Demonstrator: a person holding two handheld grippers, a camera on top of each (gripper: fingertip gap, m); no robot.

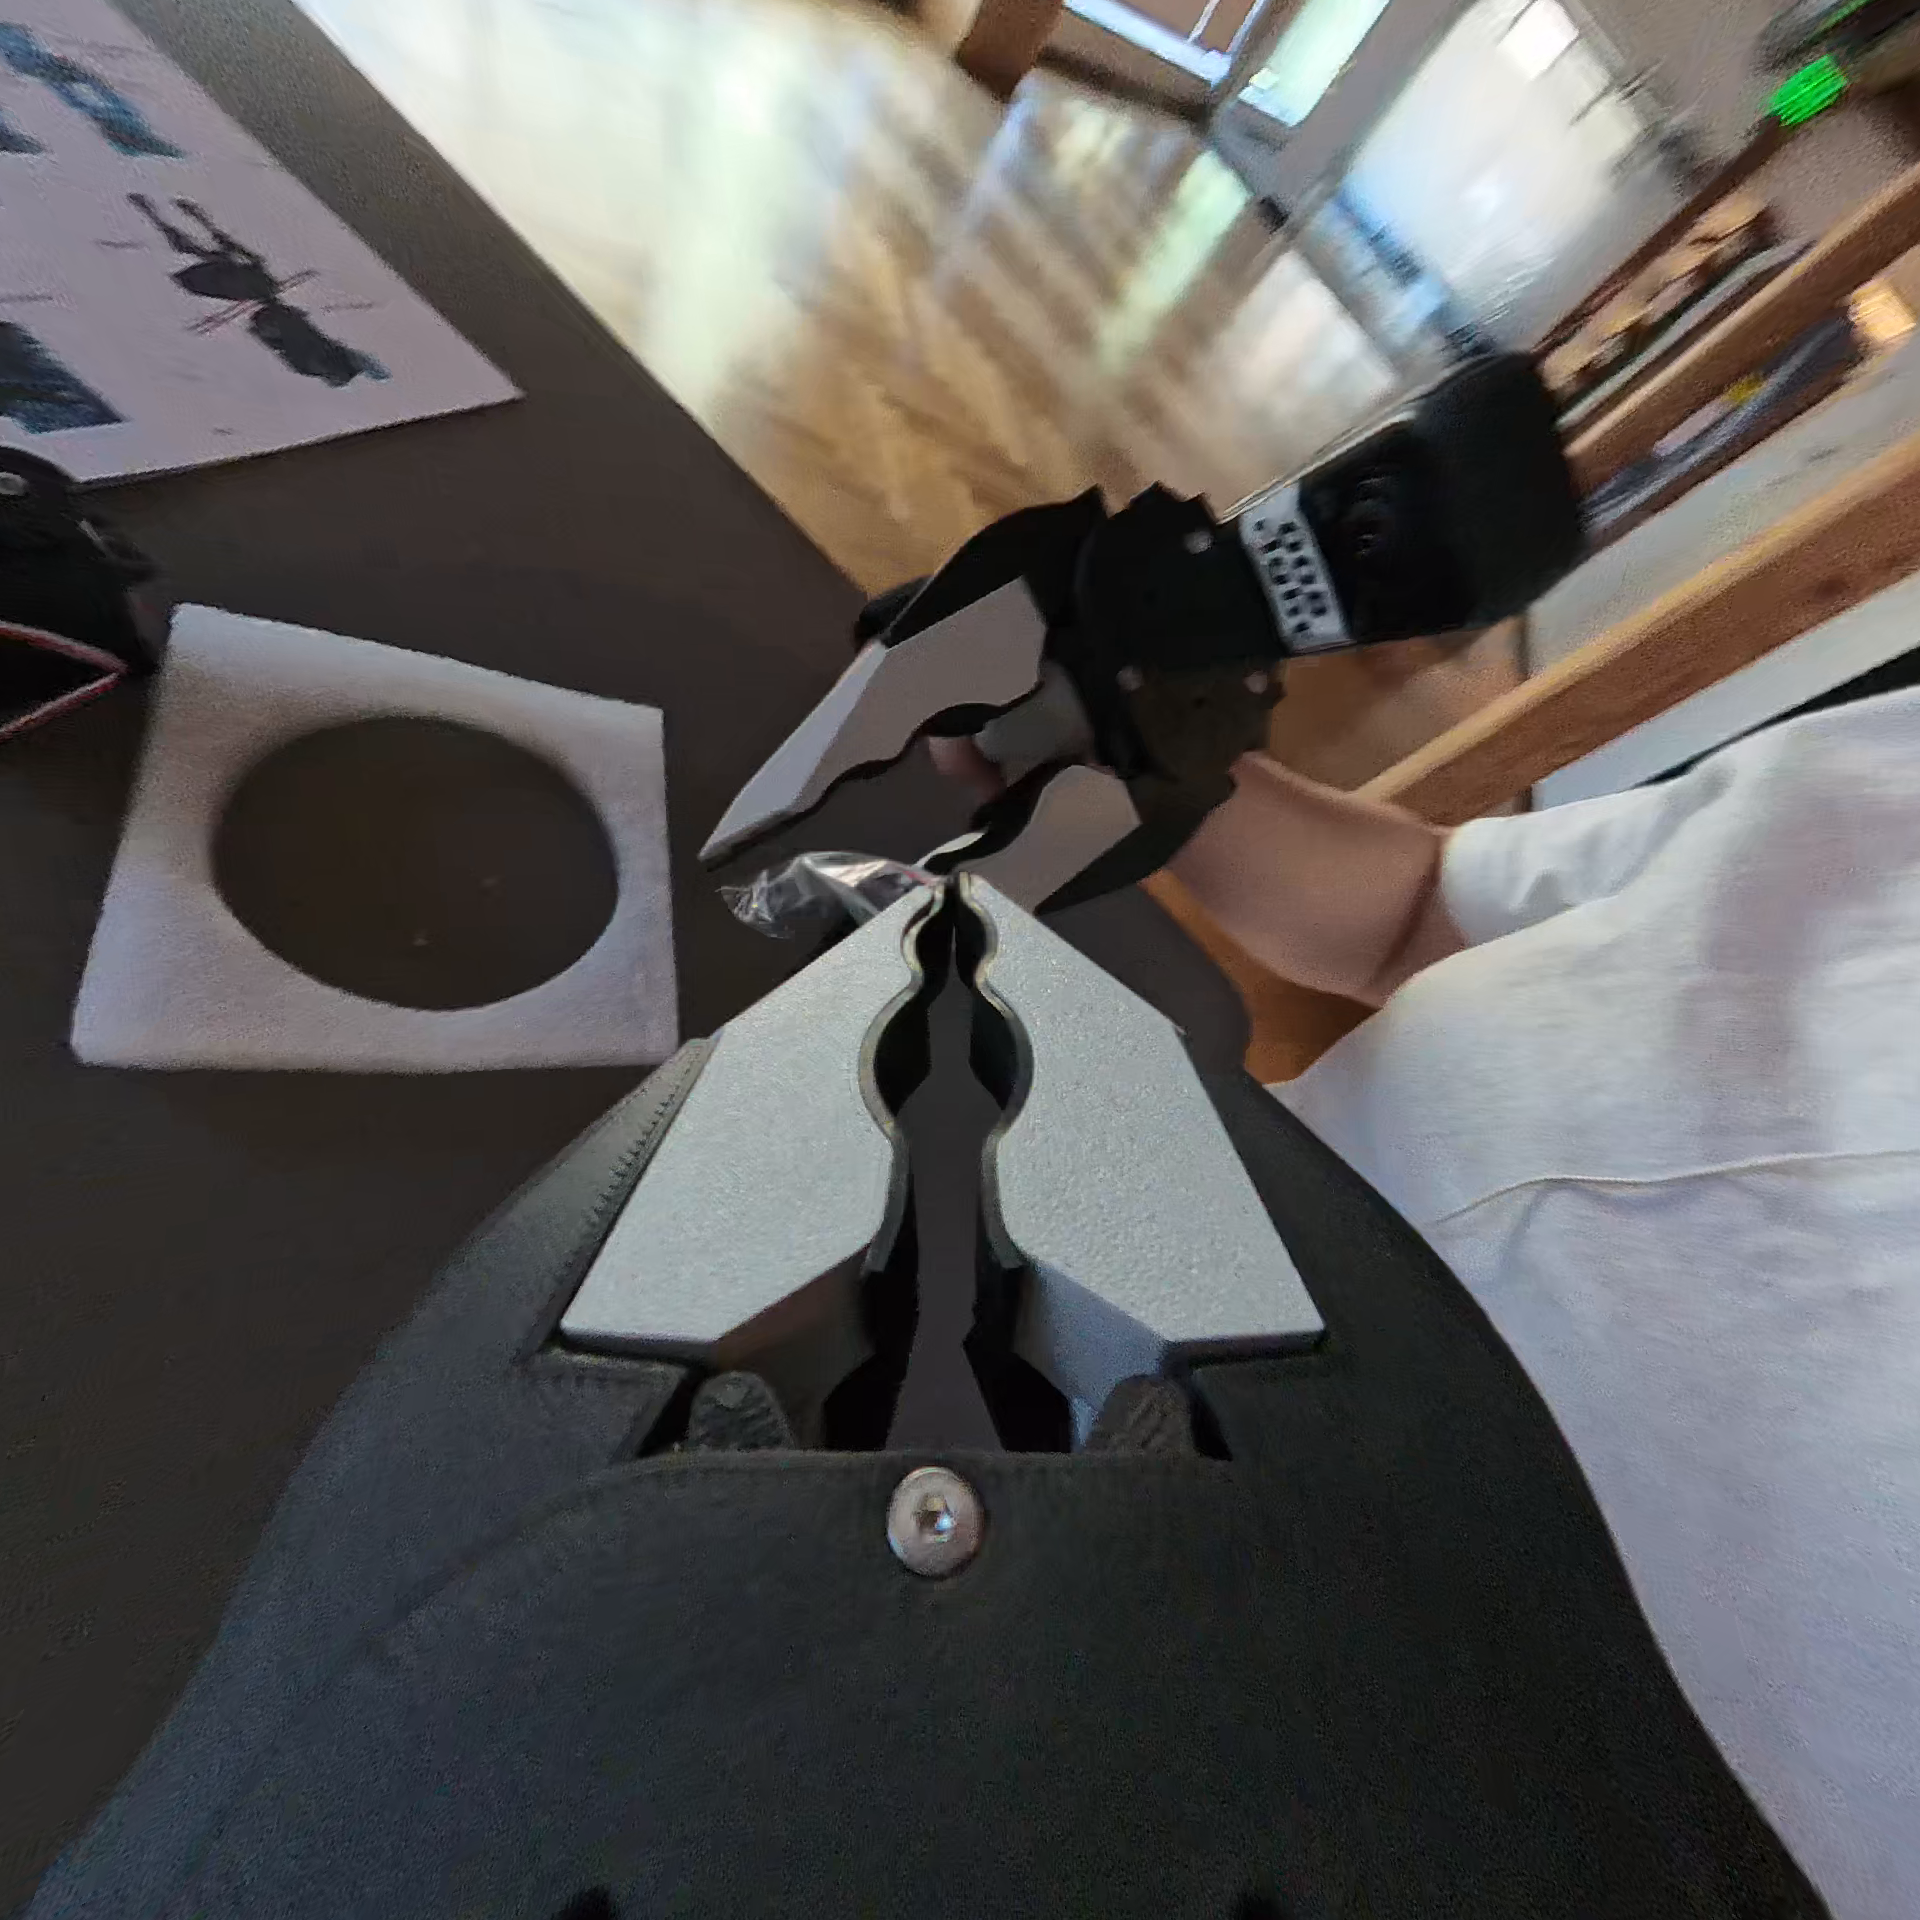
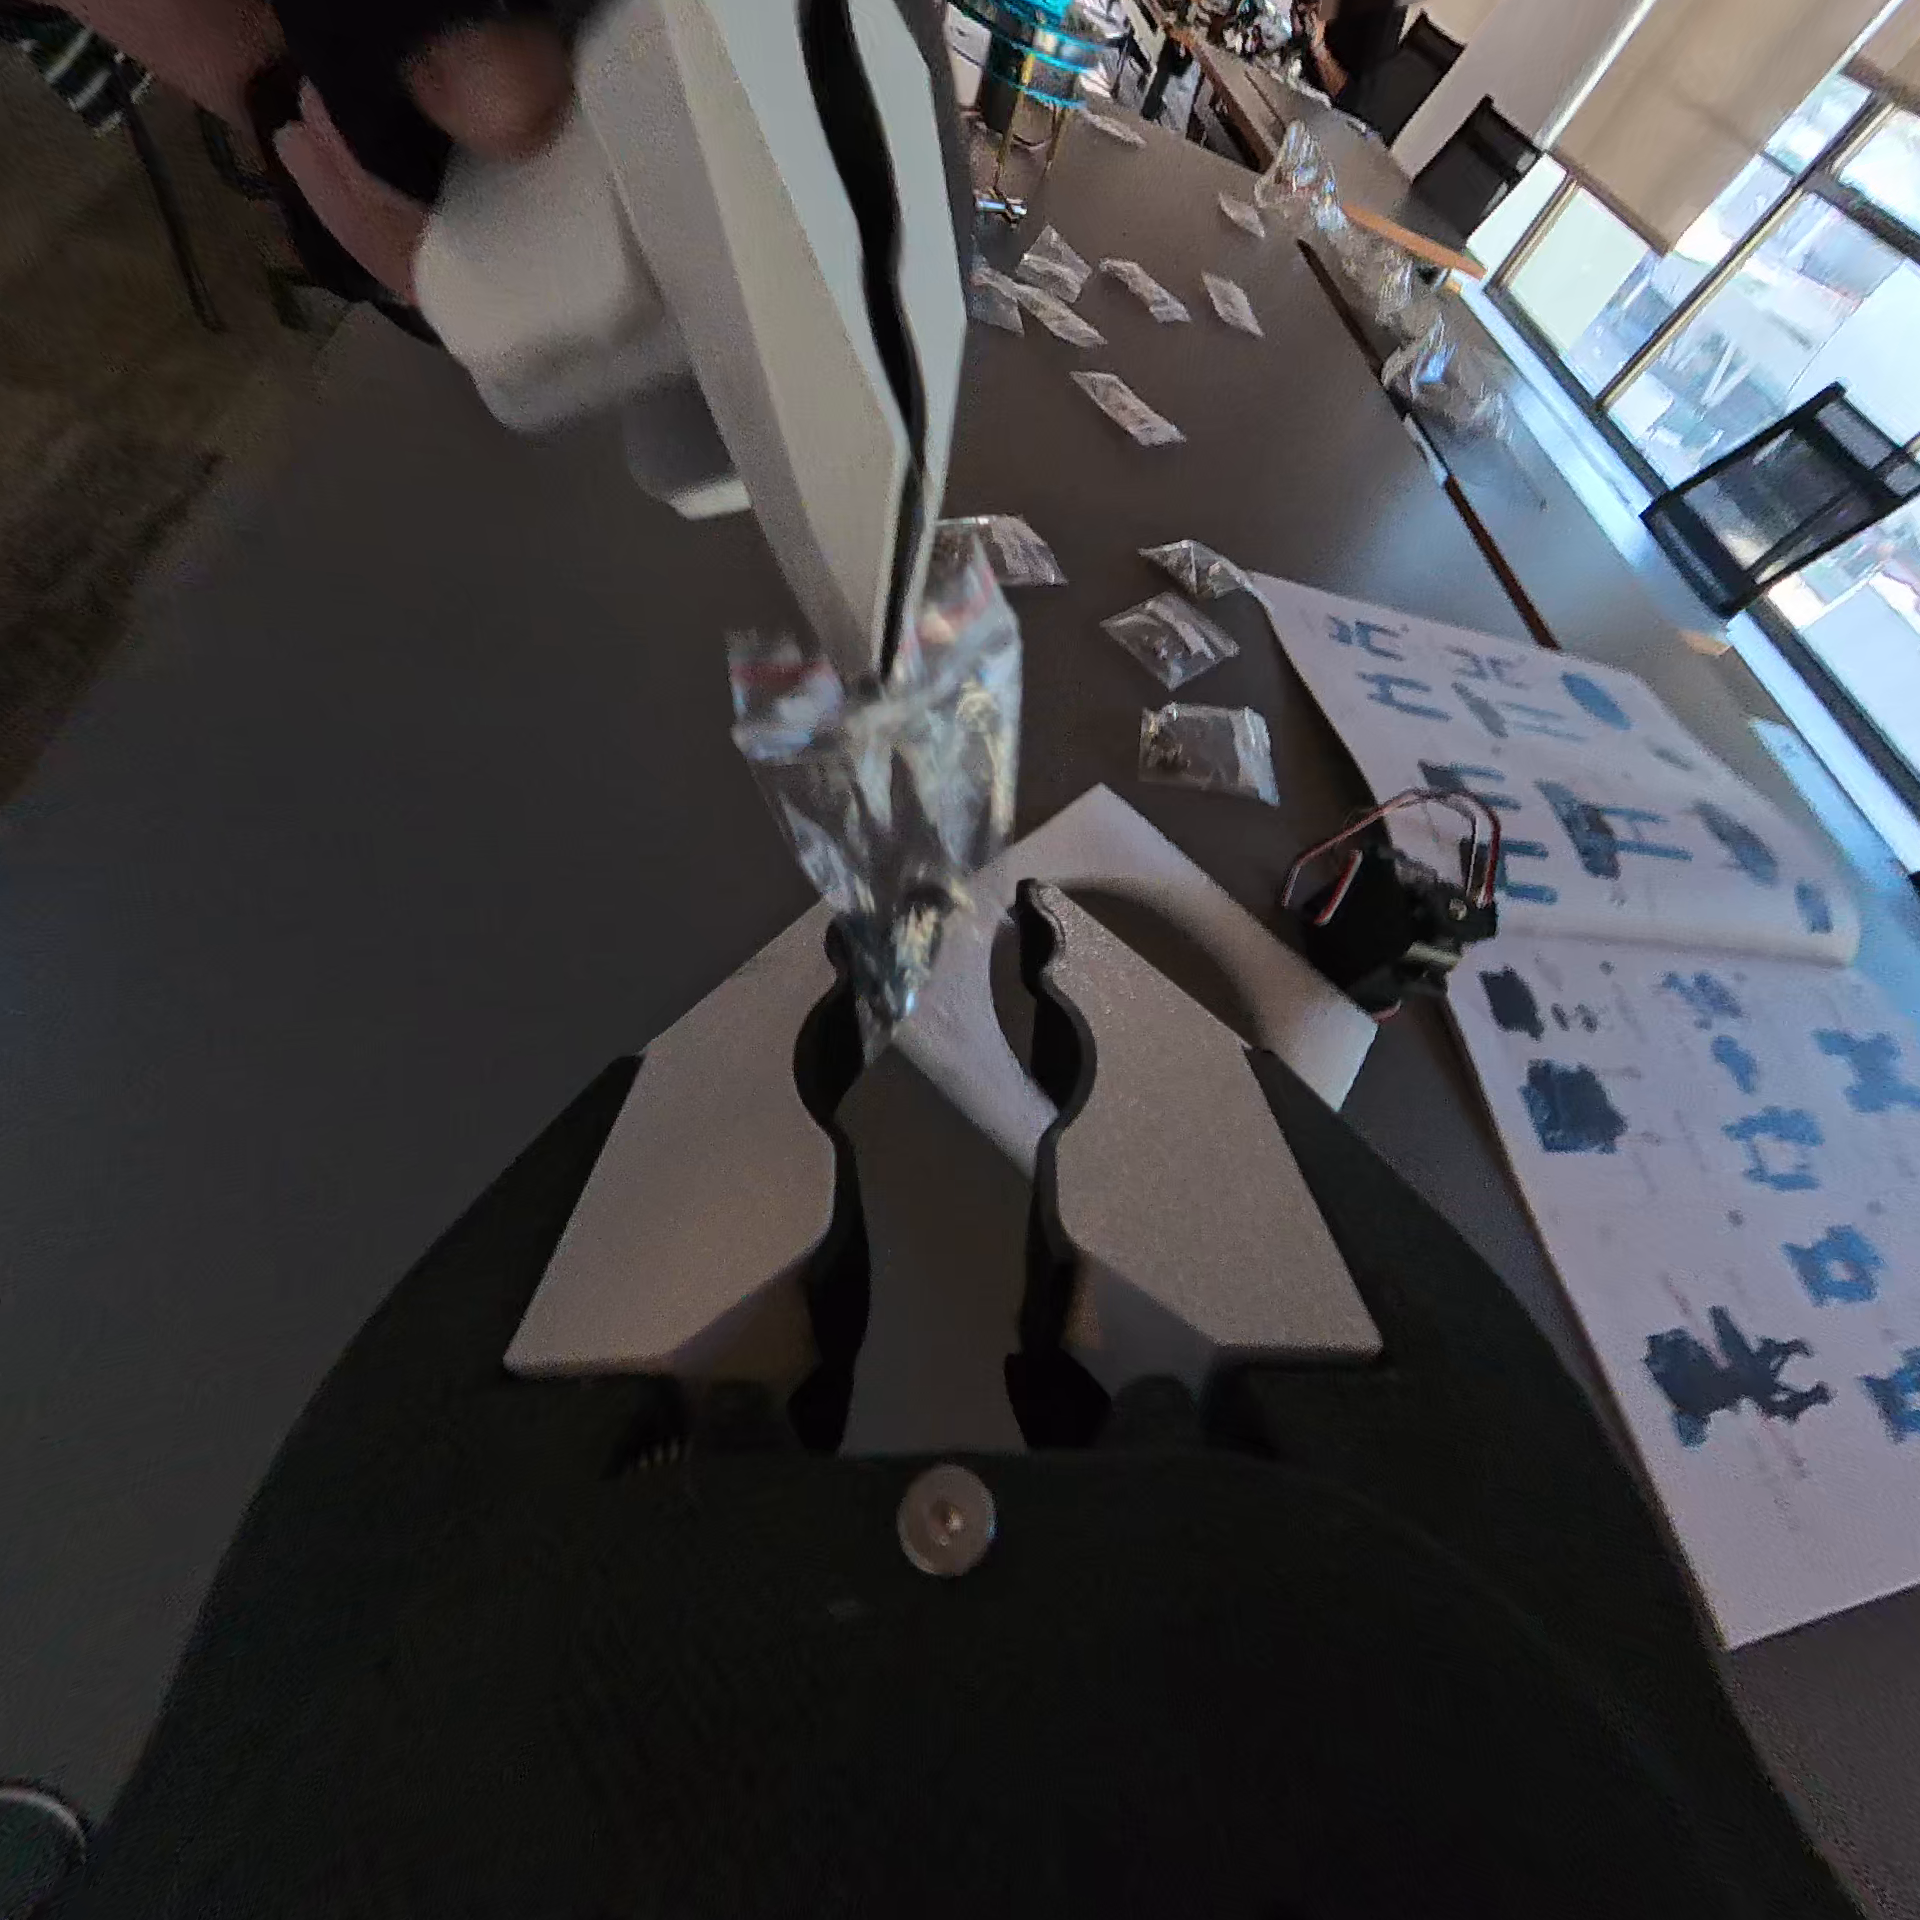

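Note:
A small clear plastic bag [image 2: 894, 769] with dark small parts inside hangs in the air above the dark table [image 2: 416, 727]. My left gripper [image 1: 951, 896] is shut on the bag's top edge; the bag [image 1: 805, 894] shows just beyond its tips. In the right wrist view the left gripper [image 2: 899, 655] comes down from above, pinching the bag. My right gripper [image 2: 935, 925] is open, and the bag's lower end hangs between its fingers, close to the left finger [image 2: 727, 1143]. The right gripper [image 1: 878, 873] also shows in the left wrist view, open around the bag.
A white foam square [image 1: 135, 935] with a round hole lies under the grippers; it also shows in the right wrist view [image 2: 1143, 904]. A black servo with wires [image 2: 1392, 914], printed sheets [image 2: 1662, 1143], several more small bags [image 2: 1205, 738] and a black mesh basket [image 2: 1787, 488] are on the table. A person's white shirt [image 1: 1662, 1143] is at the right. One gripper's finger ends stand about 6 centimeters off the other's.

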